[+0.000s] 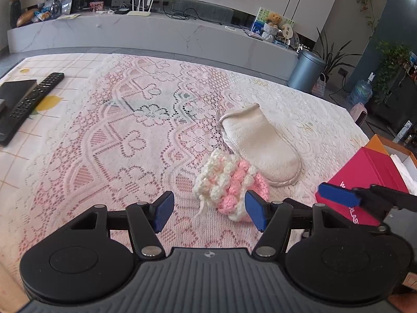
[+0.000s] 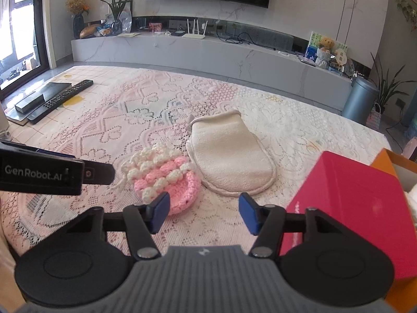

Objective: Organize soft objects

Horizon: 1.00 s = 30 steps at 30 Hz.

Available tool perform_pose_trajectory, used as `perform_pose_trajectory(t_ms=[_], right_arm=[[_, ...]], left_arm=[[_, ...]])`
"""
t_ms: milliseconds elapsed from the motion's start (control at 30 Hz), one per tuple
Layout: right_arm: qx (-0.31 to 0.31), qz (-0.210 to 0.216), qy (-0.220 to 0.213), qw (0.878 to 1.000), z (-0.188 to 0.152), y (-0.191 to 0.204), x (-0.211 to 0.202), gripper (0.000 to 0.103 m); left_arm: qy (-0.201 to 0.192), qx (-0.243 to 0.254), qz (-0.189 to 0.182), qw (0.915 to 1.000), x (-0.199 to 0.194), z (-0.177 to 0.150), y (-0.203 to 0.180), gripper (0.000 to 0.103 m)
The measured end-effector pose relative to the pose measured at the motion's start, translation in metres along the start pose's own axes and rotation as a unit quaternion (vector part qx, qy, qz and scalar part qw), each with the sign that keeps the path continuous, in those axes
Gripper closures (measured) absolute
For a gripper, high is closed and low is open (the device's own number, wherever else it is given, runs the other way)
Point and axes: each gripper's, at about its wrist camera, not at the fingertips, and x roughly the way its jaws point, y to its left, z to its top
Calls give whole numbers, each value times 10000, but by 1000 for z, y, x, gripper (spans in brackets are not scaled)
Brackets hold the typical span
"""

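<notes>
A pink and white crocheted pouch (image 1: 229, 182) lies on the lace tablecloth (image 1: 125, 135), touching a cream fleece mitt (image 1: 260, 146) behind it. My left gripper (image 1: 208, 212) is open and empty just in front of the pouch, its right pad beside the pouch's near edge. In the right wrist view the pouch (image 2: 164, 177) and the mitt (image 2: 232, 156) lie ahead. My right gripper (image 2: 203, 214) is open and empty, a little short of both. The left gripper's body (image 2: 41, 172) shows at the left.
A red box (image 2: 357, 208) stands at the right beside an open orange box (image 2: 393, 161); the red box also shows in the left wrist view (image 1: 365, 182). A black remote (image 1: 28, 104) and dark flat devices lie at the far left. Beyond the table's far edge is a TV console.
</notes>
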Motion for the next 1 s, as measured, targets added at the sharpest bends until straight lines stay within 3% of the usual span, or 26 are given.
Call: perform_pose_trajectory(t_ms=[267,400,467,533,600,700,833,1000], right_arm=[[35,-72,278,9996,12,-2,46,58],[72,60,436,9990,11,-2,59,73],[59,170,480,9987,9,1,63,74],[80,305,518,9982,6,4,65,84],[-26,277,489,9984,5,9,66,85],[-109,250,482,9985,4,12,65,85],[-100,263,504,9983,4,11,64,85],[-96,267,455,9986,9,10,58,85]], left_arm=[[267,-124,60,9995,42,6,-5,29],[371,-285,58,9989,55,5,-2,30],[395,-344,4,9986,57,4,-1,29],[420,-299,-55,9987,61,1,-3,29],[406,-323,-30,9986,62,-1,-6,30],[305,-142,-1,9994,59,-1,-13,41],[115,192,141,9996,53,-2,-22,67],[-213,322,261,9989,43,0,-25,72]])
